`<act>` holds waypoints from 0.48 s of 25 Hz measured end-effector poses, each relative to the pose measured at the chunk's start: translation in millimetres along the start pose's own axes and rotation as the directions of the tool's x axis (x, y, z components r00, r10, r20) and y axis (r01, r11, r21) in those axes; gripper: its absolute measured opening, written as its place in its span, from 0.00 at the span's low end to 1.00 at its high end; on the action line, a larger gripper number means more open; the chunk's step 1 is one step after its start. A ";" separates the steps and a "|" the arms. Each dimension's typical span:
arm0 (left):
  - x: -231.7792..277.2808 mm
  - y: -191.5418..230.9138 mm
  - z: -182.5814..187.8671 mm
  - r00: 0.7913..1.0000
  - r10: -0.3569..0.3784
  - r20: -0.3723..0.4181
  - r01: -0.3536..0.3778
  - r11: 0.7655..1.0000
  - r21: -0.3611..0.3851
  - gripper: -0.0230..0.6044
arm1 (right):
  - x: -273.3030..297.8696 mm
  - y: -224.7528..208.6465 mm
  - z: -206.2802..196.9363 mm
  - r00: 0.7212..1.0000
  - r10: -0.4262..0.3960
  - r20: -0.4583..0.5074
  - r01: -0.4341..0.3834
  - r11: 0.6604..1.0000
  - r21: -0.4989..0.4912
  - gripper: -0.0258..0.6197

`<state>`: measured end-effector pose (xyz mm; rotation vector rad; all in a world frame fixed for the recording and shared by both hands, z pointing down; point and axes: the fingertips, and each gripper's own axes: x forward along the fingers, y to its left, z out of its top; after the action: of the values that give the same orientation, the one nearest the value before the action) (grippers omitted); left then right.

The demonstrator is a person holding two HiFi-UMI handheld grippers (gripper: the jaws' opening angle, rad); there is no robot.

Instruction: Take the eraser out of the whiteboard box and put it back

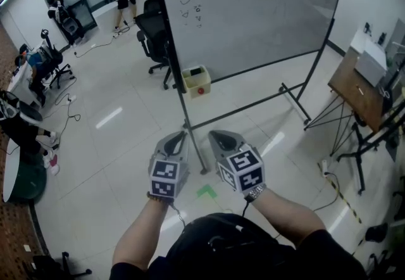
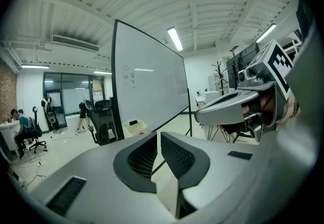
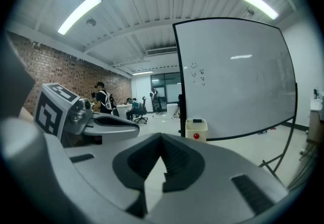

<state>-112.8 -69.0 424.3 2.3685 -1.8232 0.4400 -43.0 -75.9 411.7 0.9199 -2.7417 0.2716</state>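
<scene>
Left hand-held gripper [image 1: 182,135] and right hand-held gripper [image 1: 214,135] sit side by side, both closed up with nothing in them. The cream plastic box with a red dot [image 1: 196,82] is well ahead, at the lower corner of the big white whiteboard [image 1: 253,12]. There's a small dark thing [image 1: 197,71] on top of it, too small to say if it's the eraser. Pale tiled floor [image 1: 120,146] lies open between, and a black office chair [image 1: 154,35] stands just left of the box.

Black office chair [image 1: 152,33] on tiled floor [image 1: 114,146]
</scene>
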 end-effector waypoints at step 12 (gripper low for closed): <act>-33.4 17.4 1.9 0.996 -0.084 0.033 0.084 0.996 -0.004 0.04 | 2.5 43.3 7.5 0.998 -0.062 0.014 0.062 0.998 -0.001 0.07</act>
<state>-137.0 -43.3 411.0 2.4519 -1.7273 0.3883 -72.7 -45.1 401.0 1.0082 -2.7202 0.2524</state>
